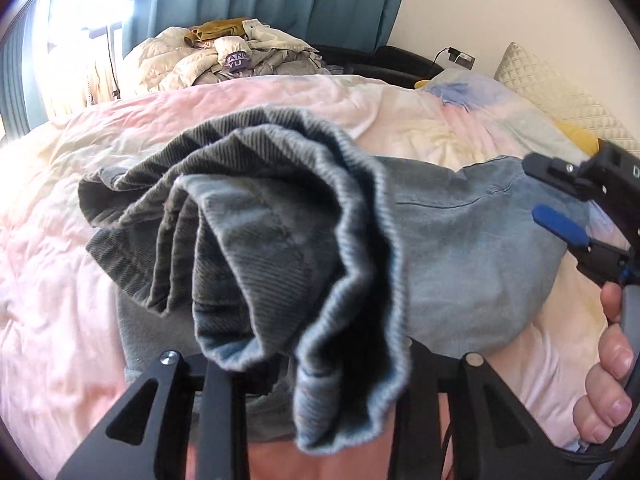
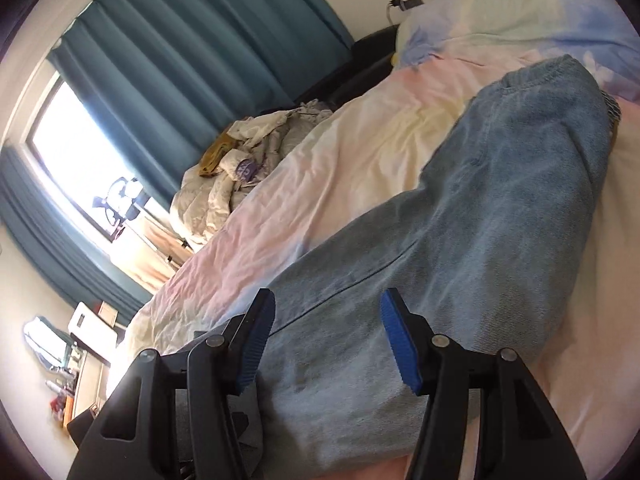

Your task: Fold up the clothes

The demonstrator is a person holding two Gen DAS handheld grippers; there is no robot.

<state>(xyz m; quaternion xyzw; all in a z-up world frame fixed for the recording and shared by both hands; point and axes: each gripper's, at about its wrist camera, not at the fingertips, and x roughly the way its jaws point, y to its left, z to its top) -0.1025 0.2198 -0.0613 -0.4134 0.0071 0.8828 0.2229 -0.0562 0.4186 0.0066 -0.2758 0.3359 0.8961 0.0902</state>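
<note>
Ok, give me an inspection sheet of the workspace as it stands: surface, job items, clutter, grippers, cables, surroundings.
Surface: bed with a wrinkled pastel duvet.
Job's things: blue jeans lying on the duvet; hem end bunched in folds right at the left gripper.
Clutter: heap of pale clothes at the far side; quilted pillow.
Grippers: left gripper has the bunched denim between its fingers, pads hidden, grip unclear; right gripper open above the jeans, touching nothing.
Cables: charger lead at a wall socket.
Surroundings: teal curtains, bright window, cluttered shelf.
</note>
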